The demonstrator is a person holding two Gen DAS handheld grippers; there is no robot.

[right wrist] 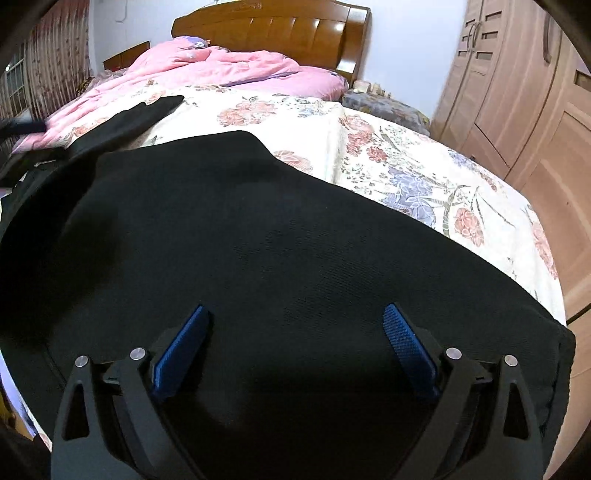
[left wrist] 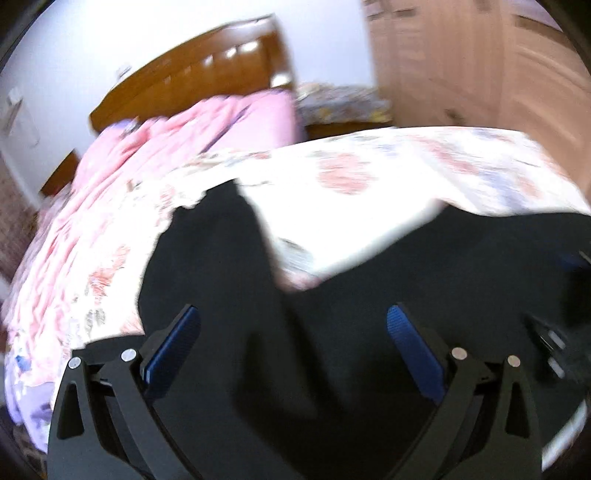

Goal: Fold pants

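Observation:
Black pants (right wrist: 258, 240) lie spread on a floral bed sheet (right wrist: 406, 155) and fill the lower half of the right wrist view. My right gripper (right wrist: 297, 310) hovers just over the cloth, open wide, with nothing pinched between its blue pads (right wrist: 406, 343). The left wrist view is motion-blurred. There the pants (left wrist: 332, 332) show two dark parts, one running up-left (left wrist: 214, 229) and one to the right (left wrist: 480, 251), with sheet between them. My left gripper (left wrist: 293, 314) is open above the fabric and holds nothing.
A crumpled pink quilt (right wrist: 221, 66) lies at the head of the bed by the wooden headboard (right wrist: 280, 33). A light wooden wardrobe (right wrist: 517, 92) stands to the right, beyond the bed's edge. A blurred black device (left wrist: 550, 343) shows at the right edge of the left wrist view.

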